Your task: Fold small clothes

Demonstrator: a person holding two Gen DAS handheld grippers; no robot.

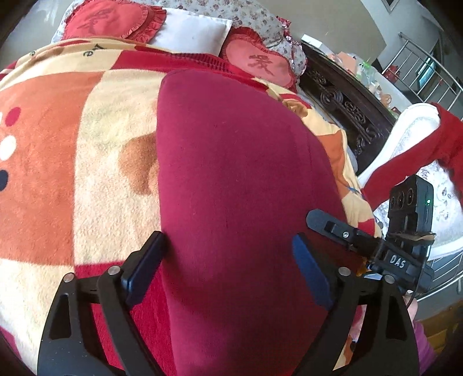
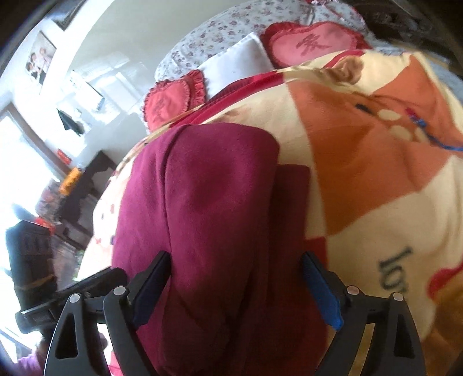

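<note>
The maroon garment (image 1: 231, 179), soft, limp and light, lies folded lengthwise on the bed's fleece blanket (image 1: 86, 144). Best pinched at its near hem corners. Left tongs (image 1: 228, 254) and right tongs (image 2: 235, 270) gape wide, holding nothing.

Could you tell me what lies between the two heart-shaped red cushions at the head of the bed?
A white pillow lies between the two heart cushions; both wrist views show it.
</note>
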